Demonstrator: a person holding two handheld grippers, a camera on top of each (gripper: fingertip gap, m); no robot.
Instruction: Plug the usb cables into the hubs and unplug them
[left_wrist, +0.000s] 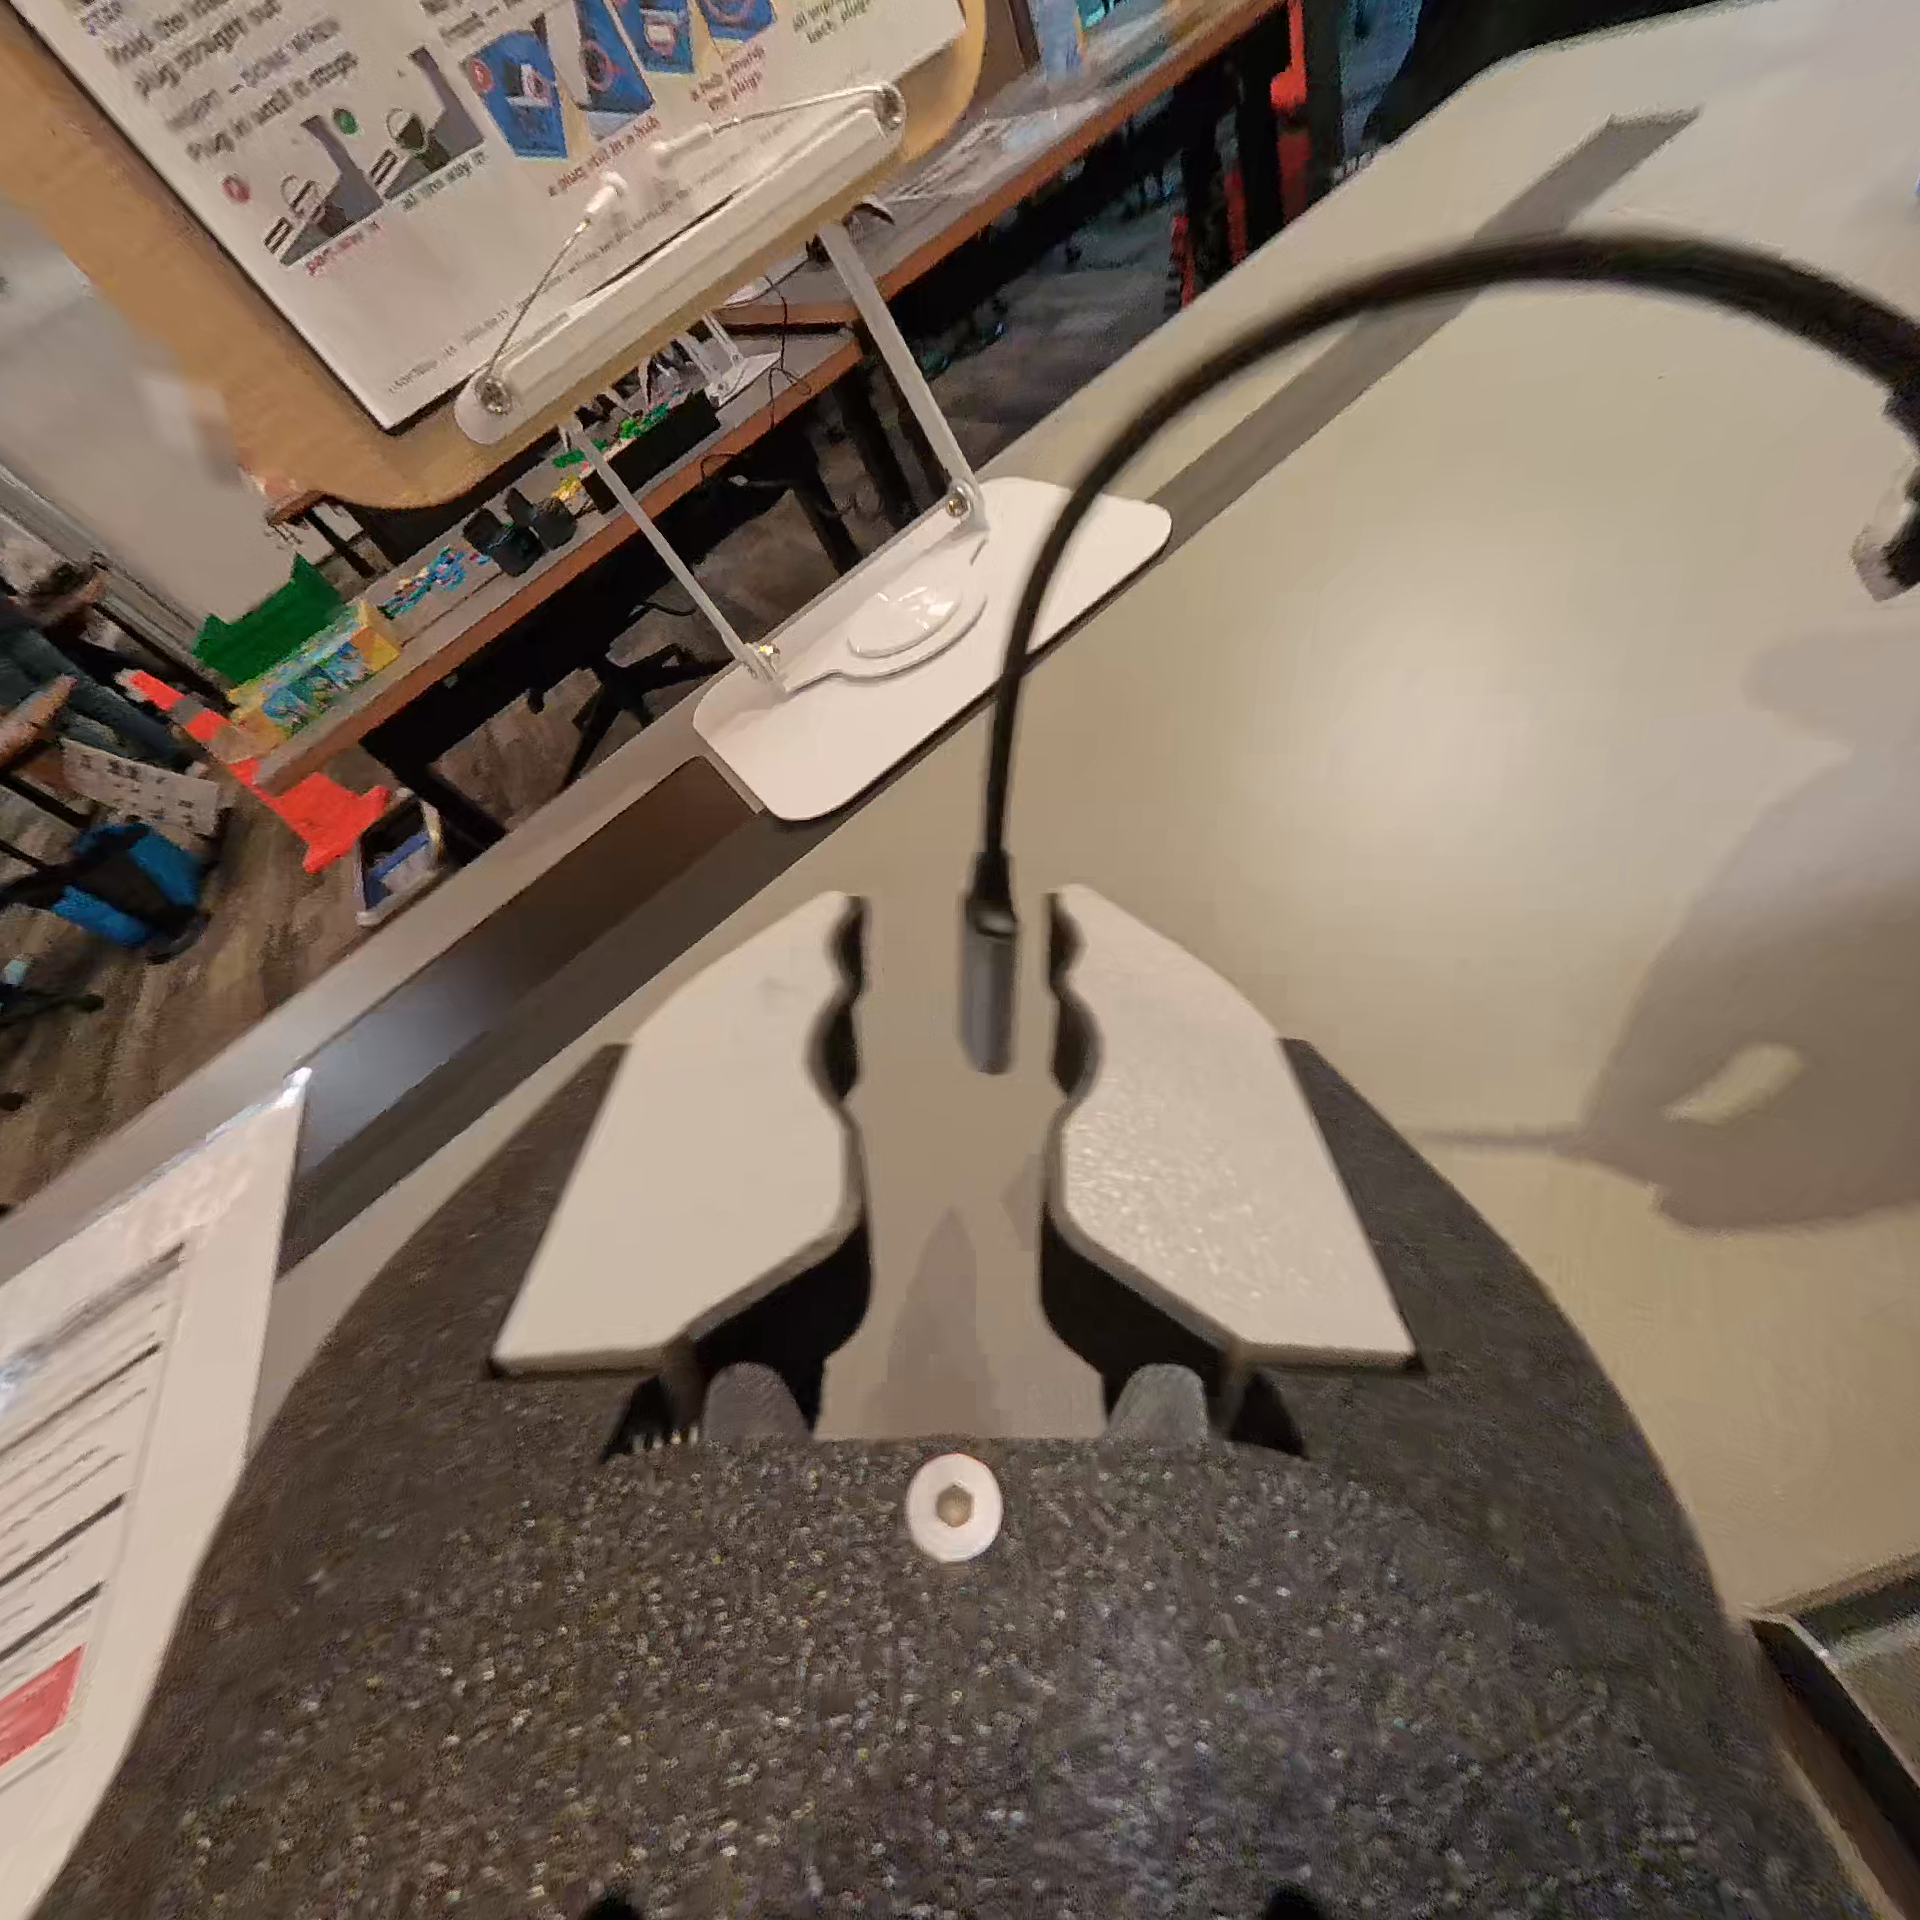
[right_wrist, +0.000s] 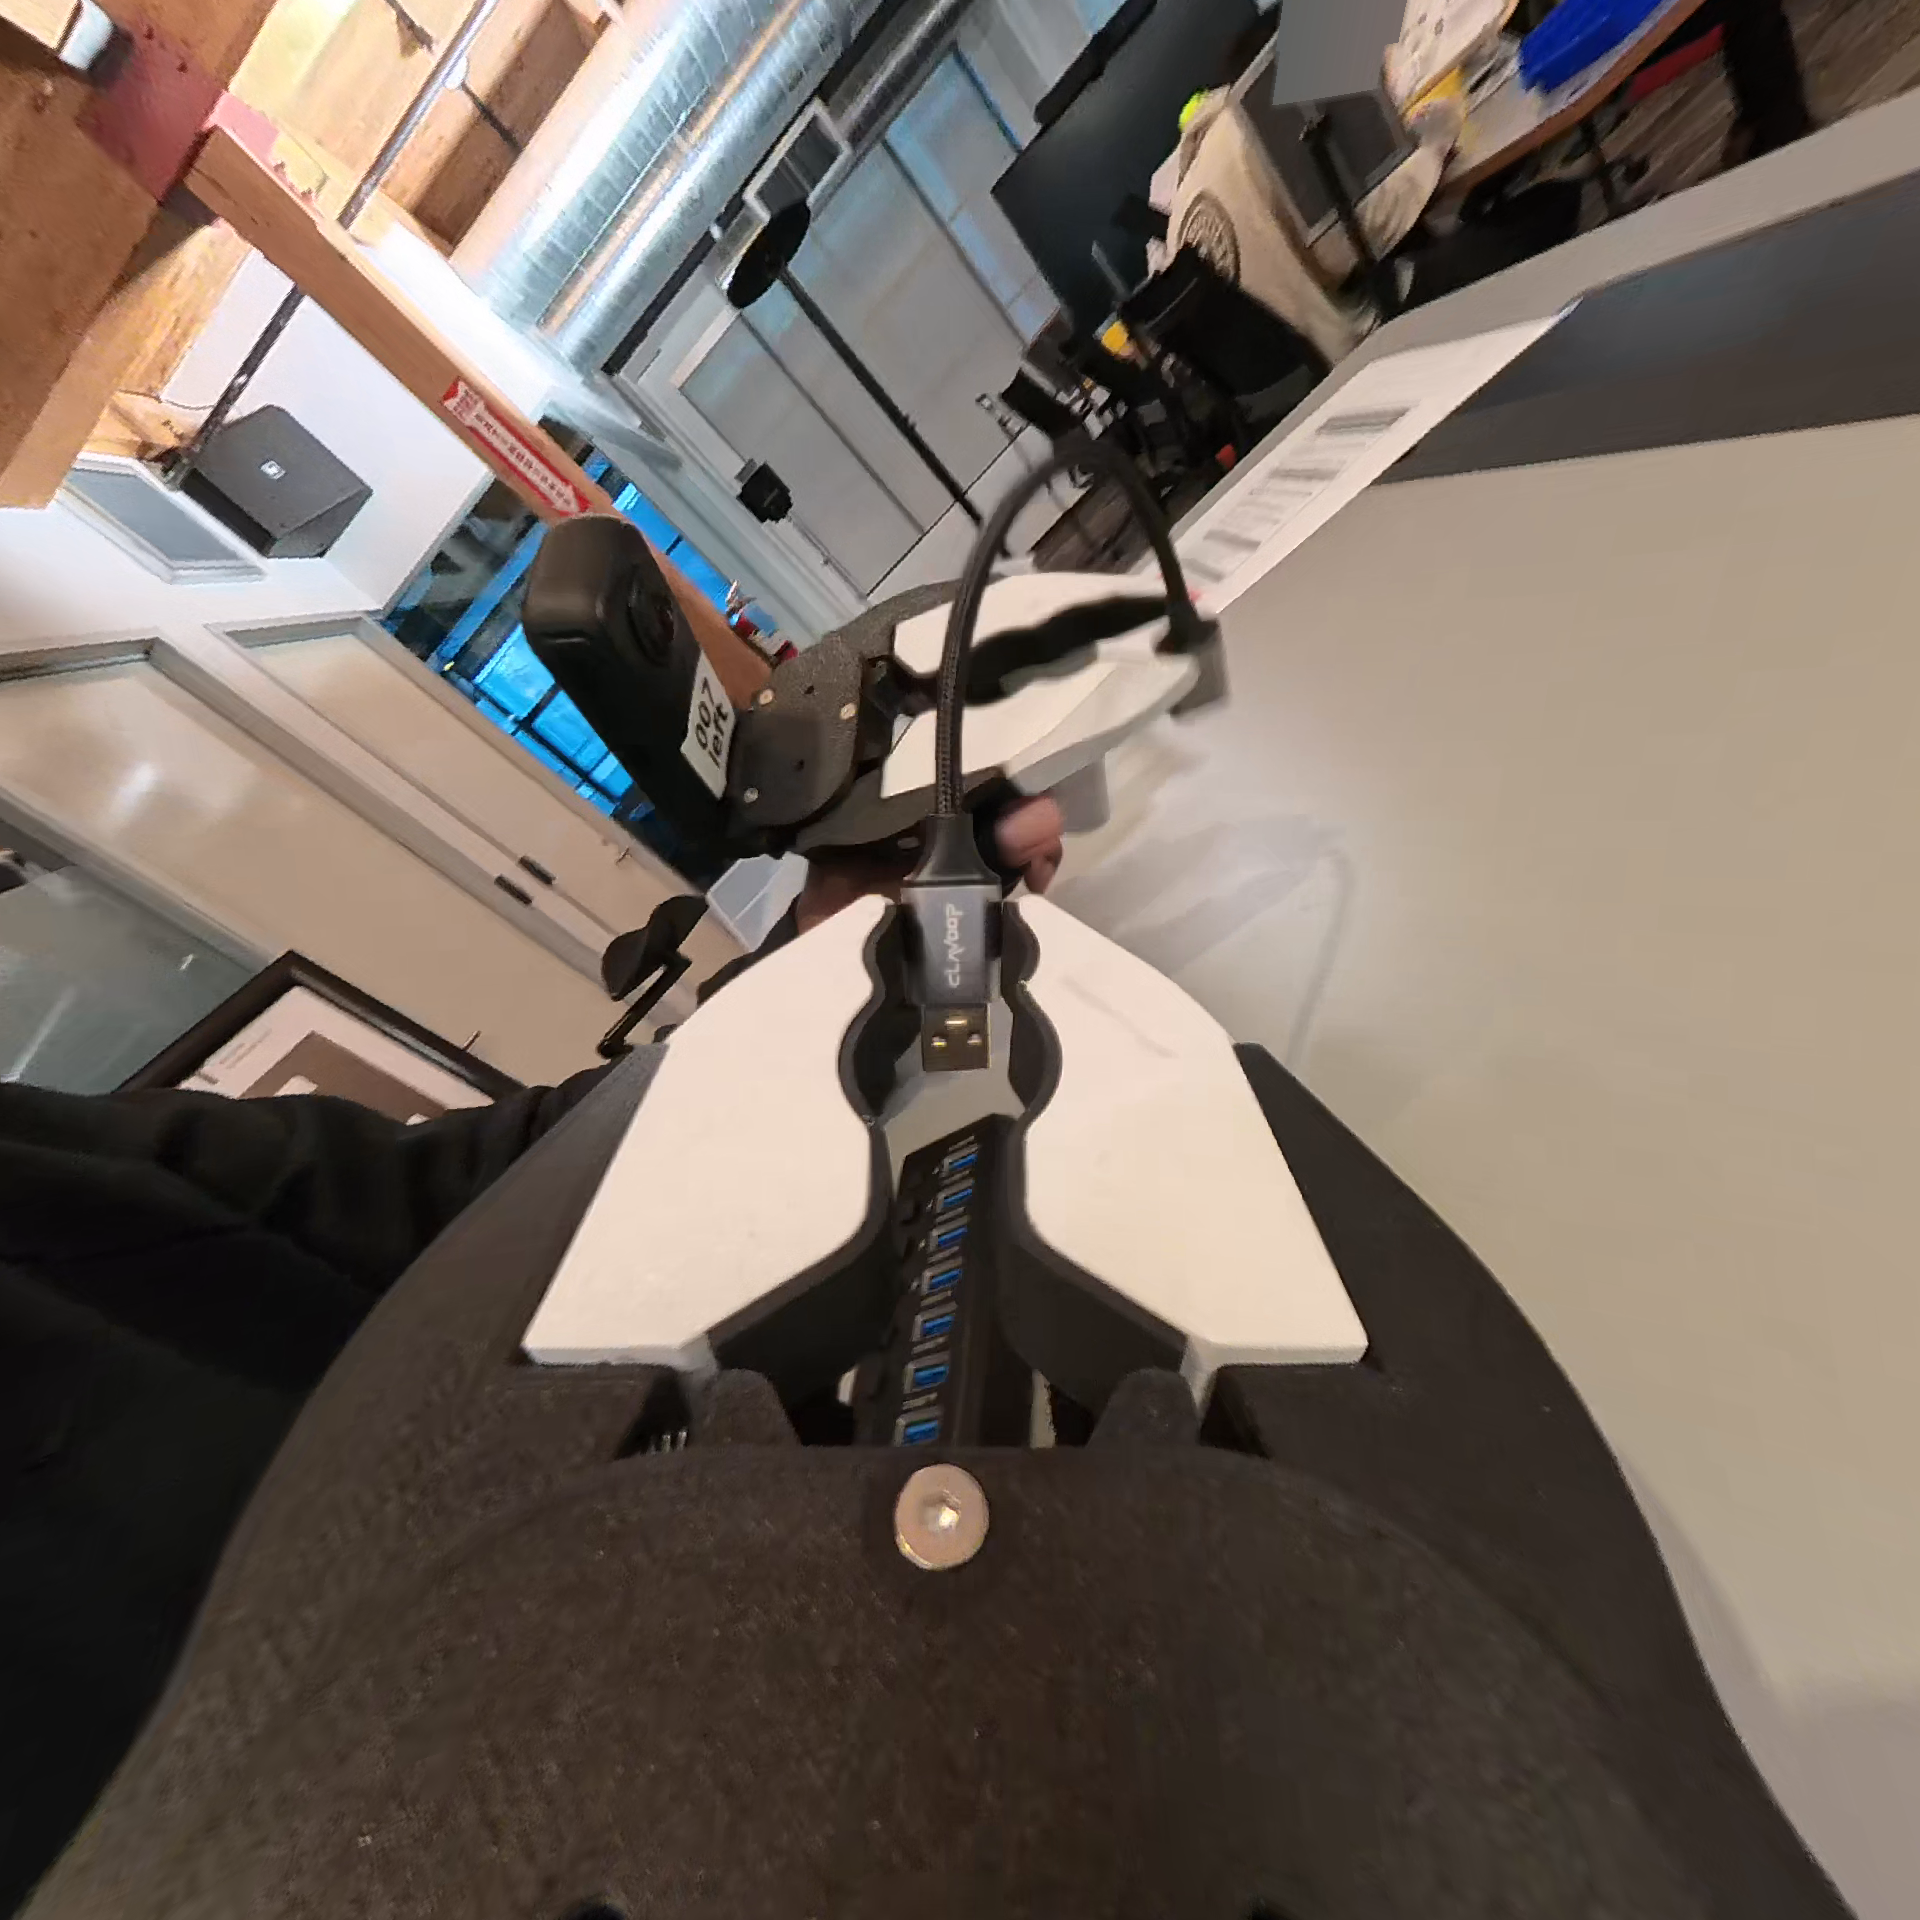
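A black braided USB cable (right_wrist: 951, 686) arcs between my two grippers. My right gripper (right_wrist: 951, 925) is shut on its grey USB-A plug (right_wrist: 954, 966), metal tip pointing back at the camera. Below it a black hub (right_wrist: 935, 1299) with a row of blue ports lies on the table. My left gripper (left_wrist: 956, 914) is open. The cable's other grey connector (left_wrist: 987, 977) hangs between its fingers with a gap on each side. The left gripper also shows in the right wrist view (right_wrist: 1132, 696). A blurred bit of the right gripper shows at the left wrist view's right edge (left_wrist: 1891, 540).
A white document stand (left_wrist: 935, 644) holding an instruction sheet (left_wrist: 468, 156) stands at the far edge of the pale table (left_wrist: 1507, 779). Printed sheets lie on the table (left_wrist: 104, 1455) (right_wrist: 1330, 457). A hand (right_wrist: 1029, 831) holds the left gripper. Other desks and clutter lie beyond.
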